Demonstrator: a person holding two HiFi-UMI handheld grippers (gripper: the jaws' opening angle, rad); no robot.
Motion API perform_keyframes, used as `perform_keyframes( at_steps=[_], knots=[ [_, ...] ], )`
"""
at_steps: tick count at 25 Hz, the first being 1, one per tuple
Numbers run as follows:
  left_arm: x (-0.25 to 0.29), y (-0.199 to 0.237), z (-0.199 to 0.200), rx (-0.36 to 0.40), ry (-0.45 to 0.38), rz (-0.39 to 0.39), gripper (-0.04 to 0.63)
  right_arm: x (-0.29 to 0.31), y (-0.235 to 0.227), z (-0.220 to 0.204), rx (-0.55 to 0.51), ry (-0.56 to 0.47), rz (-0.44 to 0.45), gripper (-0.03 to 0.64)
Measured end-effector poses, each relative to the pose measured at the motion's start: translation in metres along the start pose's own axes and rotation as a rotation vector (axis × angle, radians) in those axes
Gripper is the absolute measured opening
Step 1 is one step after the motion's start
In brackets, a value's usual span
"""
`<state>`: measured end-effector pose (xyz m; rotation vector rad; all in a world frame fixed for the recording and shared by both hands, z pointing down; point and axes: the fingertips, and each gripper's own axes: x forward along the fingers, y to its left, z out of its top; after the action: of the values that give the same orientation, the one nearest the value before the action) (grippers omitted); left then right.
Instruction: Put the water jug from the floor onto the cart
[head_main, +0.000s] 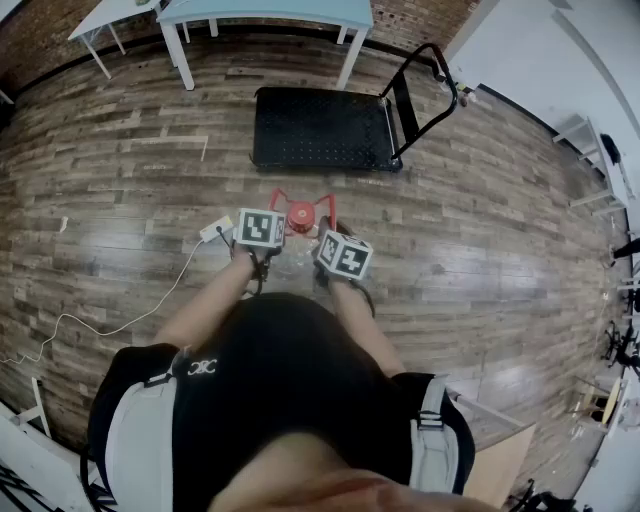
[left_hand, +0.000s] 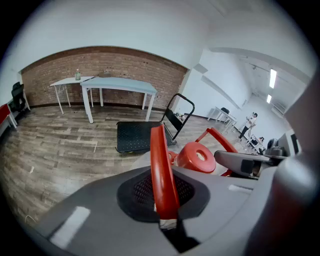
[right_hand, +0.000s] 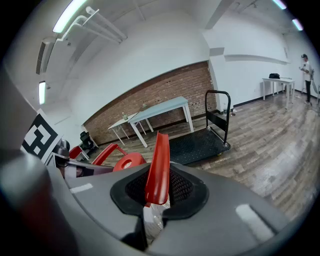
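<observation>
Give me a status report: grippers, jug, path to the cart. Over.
Left gripper and right gripper each shut on a red handle of the jug. Jug short of cart, not loaded. Floor between bare.

Water jug (head_main: 301, 212) body mostly hidden

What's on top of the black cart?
Nothing: the cart has a bare black deck, with just its push handle upright at one end. The water jug isn't there; the left gripper and right gripper clamp its red handles. Whatever is under the deck is covered.
</observation>
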<state>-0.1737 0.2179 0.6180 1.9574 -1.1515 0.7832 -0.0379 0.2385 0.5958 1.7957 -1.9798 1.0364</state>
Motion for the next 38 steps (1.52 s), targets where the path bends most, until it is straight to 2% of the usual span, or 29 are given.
perform_keyframes(
  at_steps=[21, 38],
  knots=[
    [0.000, 0.002, -0.003, 0.000, 0.001, 0.018, 0.011, 0.002, 0.001, -0.006, 0.024, 0.005, 0.017, 0.063],
    [0.011, -0.027, -0.005, -0.019, -0.005, 0.053, 0.011, -0.005, -0.030, -0.005, 0.012, 0.018, 0.061, 0.064]
  ],
)
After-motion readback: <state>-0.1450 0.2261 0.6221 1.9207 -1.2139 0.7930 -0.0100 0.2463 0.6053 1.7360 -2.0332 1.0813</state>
